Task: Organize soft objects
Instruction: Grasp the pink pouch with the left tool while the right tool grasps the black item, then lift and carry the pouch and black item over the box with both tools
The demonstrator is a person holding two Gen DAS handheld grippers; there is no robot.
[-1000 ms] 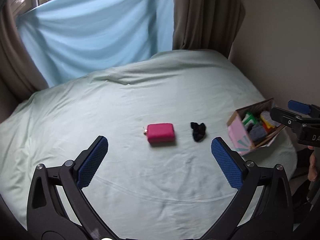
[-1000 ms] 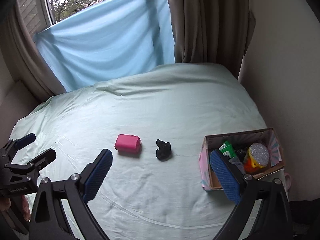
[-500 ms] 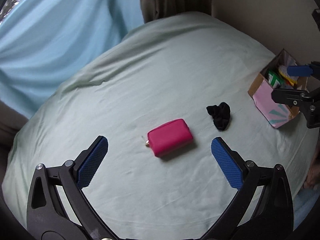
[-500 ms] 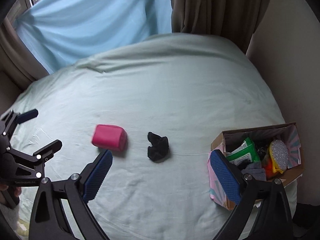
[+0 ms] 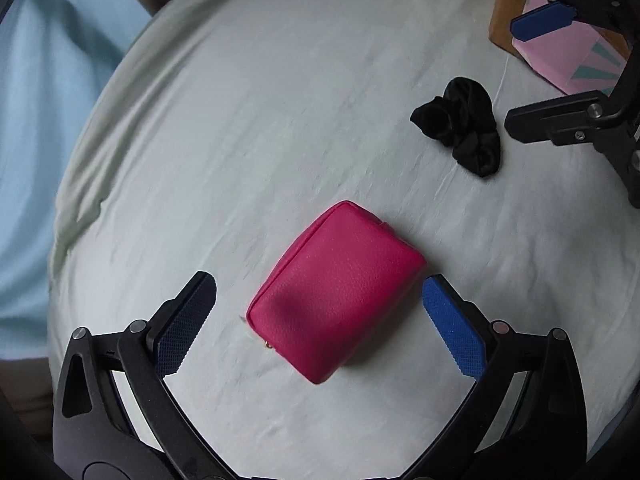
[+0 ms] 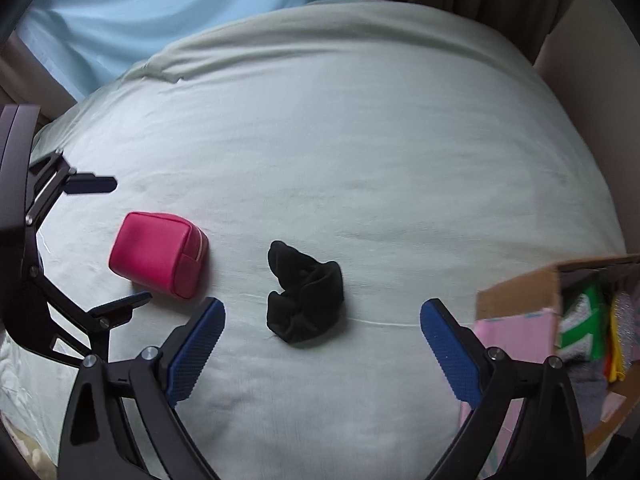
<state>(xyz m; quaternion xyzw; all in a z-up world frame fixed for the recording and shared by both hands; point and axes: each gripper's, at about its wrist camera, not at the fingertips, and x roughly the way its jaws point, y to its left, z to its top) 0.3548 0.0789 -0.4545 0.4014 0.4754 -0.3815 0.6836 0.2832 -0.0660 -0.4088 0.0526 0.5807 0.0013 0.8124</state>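
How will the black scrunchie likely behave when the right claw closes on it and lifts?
The scrunchie lies crumpled in soft folds on the sheet, so it will probably squash flat and droop. It looks light, fabric only. It is unlikely to roll or slip. The open right claw frames it.

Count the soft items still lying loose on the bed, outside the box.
2. The pink pouch lies between the open left tongs; the black scrunchie lies between the open right tongs. The box holds others, partly hidden.
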